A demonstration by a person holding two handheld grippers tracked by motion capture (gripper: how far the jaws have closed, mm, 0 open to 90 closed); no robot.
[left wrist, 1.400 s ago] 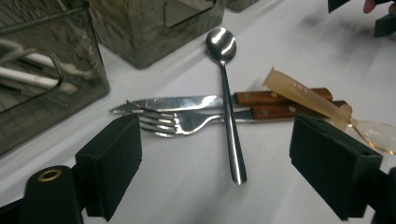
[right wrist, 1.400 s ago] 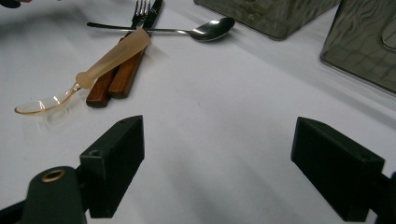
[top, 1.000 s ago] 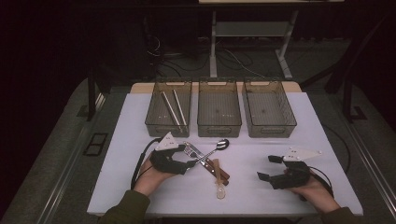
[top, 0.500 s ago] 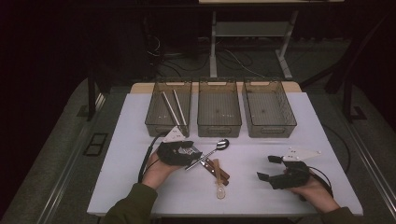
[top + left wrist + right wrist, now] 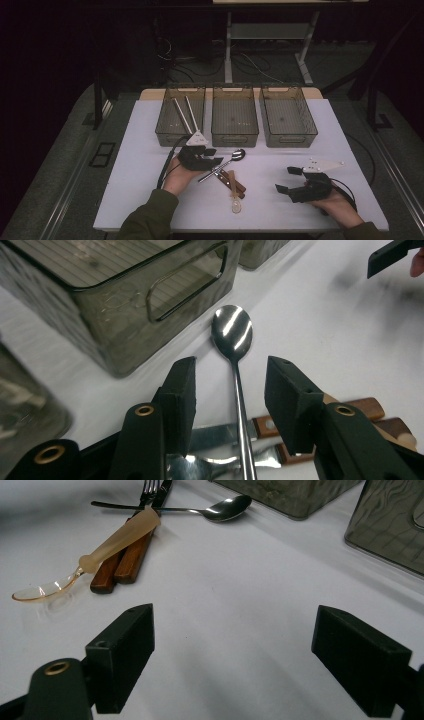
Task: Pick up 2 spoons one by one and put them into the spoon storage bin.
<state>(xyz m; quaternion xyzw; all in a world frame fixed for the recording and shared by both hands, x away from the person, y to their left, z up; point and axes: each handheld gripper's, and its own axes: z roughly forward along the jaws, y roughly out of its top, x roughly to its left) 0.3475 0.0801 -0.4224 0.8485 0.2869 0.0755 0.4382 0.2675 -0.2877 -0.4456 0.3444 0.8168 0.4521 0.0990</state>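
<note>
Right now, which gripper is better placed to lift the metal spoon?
Left. The left gripper already straddles the metal spoon handle, its jaws just closing, pads not yet touching. The right gripper sits open, well away.

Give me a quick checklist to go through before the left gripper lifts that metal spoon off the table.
1. Spoon handle between the jaws of the left gripper: ok, the metal spoon runs up the gap.
2. Pads pressing on the handle: not ok, the jaws have just been closing but a gap shows on both sides.
3. Spoon free of the other cutlery: not ok, it lies across the wooden-handled knife and fork.
4. Plastic spoon clear of the lift: cannot tell, it rests on the same pile.
5. Right gripper out of the way: ok, open and off to the side.
</note>
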